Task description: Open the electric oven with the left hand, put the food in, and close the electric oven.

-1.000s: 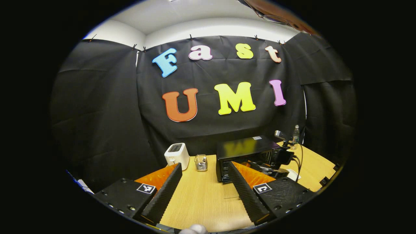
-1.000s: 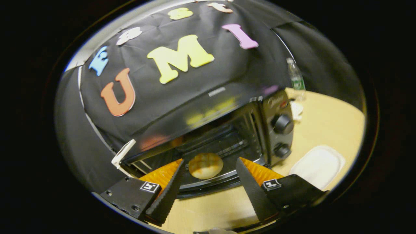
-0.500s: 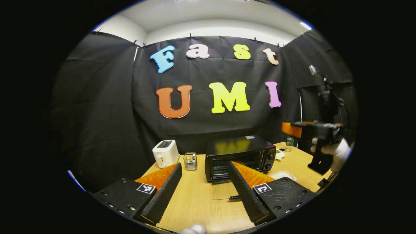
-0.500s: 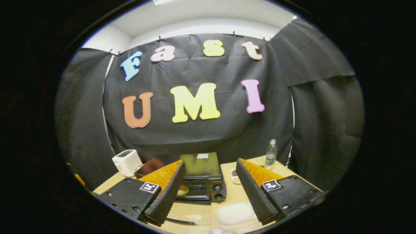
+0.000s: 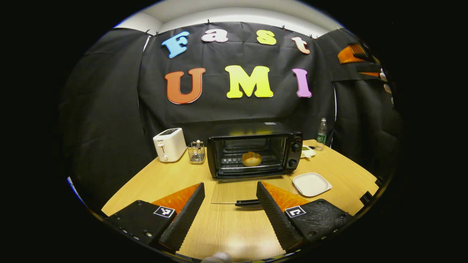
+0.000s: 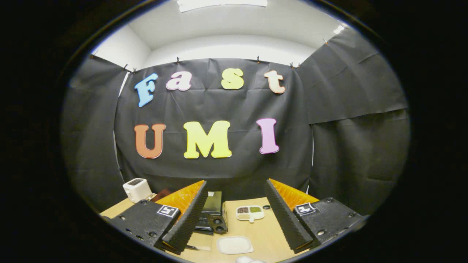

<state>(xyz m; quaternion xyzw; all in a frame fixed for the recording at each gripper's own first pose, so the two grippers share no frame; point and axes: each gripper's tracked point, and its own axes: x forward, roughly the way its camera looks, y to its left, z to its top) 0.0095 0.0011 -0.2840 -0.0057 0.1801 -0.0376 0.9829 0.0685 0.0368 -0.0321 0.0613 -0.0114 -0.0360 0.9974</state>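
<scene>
Oven (image 5: 255, 155) at frame centre with bun (image 5: 251, 159) seen inside on rack, glass door (image 5: 237, 191) dropped flat on table; door judged stiff, hinged, best lifted by its handle (image 5: 247, 202); left gripper (image 5: 229, 215) and right gripper (image 6: 236, 215) both spread, empty.

In my left gripper view, the electric oven (image 5: 255, 155) stands upright at the centre of the frame, a black box whose two round knobs sit one above the other on its right-hand panel. Its glass door (image 5: 239, 192) lies folded down flat toward me, just below the cavity, with the dark handle along its near edge. The food (image 5: 251, 159), a round golden-brown bun, rests on the rack at mid-cavity. In my right gripper view, the oven appears at lower centre, left of middle, partly hidden; its black top and two knobs are visible.
</scene>
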